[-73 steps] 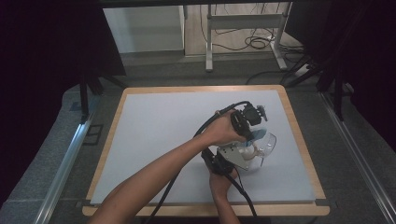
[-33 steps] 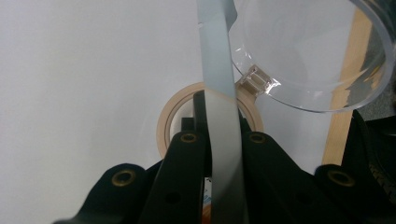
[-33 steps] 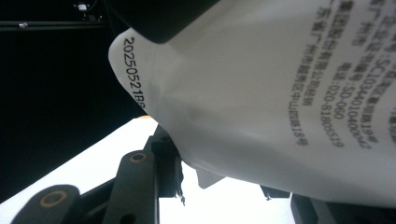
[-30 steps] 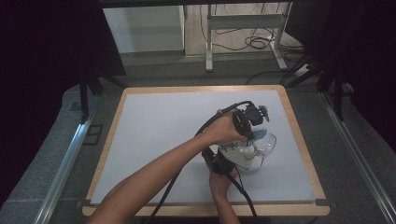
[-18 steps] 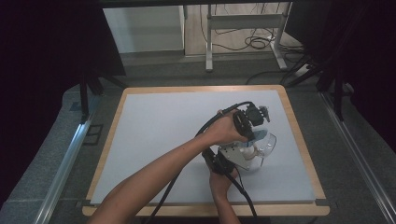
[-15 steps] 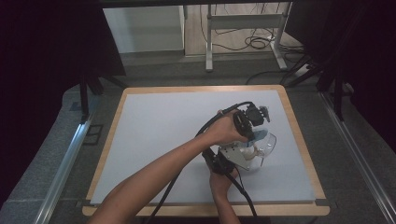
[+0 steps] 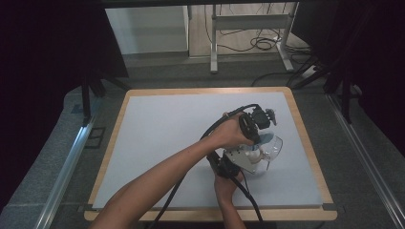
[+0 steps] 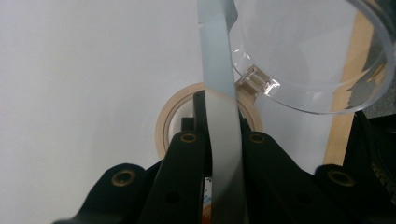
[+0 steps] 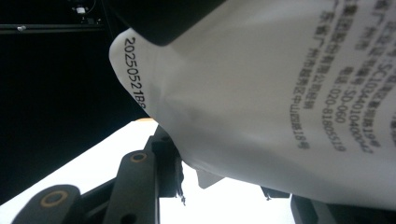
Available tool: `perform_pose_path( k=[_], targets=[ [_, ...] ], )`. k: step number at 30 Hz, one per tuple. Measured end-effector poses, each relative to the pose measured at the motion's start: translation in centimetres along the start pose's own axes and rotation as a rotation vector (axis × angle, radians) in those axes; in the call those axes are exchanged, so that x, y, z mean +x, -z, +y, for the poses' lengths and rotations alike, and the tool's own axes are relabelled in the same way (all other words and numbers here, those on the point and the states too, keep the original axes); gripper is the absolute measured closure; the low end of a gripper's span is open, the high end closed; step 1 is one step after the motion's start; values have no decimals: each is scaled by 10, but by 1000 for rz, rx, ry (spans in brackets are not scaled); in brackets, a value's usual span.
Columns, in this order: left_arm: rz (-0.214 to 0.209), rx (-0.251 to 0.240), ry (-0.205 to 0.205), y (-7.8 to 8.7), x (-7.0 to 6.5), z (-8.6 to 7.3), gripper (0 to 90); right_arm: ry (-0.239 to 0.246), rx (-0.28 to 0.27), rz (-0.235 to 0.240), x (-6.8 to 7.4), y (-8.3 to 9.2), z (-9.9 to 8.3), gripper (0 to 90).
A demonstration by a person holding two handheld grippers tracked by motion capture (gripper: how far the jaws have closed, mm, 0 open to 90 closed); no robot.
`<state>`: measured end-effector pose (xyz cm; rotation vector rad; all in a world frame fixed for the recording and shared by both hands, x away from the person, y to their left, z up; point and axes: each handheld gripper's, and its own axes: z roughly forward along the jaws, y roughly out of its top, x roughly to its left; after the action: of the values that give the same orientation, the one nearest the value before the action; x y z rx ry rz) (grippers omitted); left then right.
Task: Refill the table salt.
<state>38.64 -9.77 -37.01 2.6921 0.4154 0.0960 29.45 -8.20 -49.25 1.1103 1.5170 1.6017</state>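
Observation:
A white printed bag (image 9: 280,93) hangs between my two grippers over the right part of the table. My left gripper (image 7: 260,136) comes in from above and is shut on the bag's thin pale-blue top strip (image 8: 219,70), seen edge-on between its jaws. My right gripper (image 7: 234,164) lies lower and nearer, with the bag (image 7: 252,156) clamped between its jaws (image 9: 219,175). A clear round plastic container (image 7: 272,150) sits just right of the bag, close to the strip (image 8: 317,56). A beige tape roll (image 8: 168,116) lies on the table below the left jaws.
The table is a white board (image 7: 167,133) with a wooden rim (image 7: 305,138) close to the right of the container. Black cables trail from both grippers toward the near edge. Dark curtains and a metal stand's legs (image 7: 248,28) lie beyond the far side.

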Motion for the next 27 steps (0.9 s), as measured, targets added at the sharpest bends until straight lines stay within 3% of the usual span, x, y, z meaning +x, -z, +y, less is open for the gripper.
perform_pose_path(
  k=[27],
  targets=[
    [-4,-14,11,3,2,-4,900,19,6,15,1,-1,0,576]
  ],
)
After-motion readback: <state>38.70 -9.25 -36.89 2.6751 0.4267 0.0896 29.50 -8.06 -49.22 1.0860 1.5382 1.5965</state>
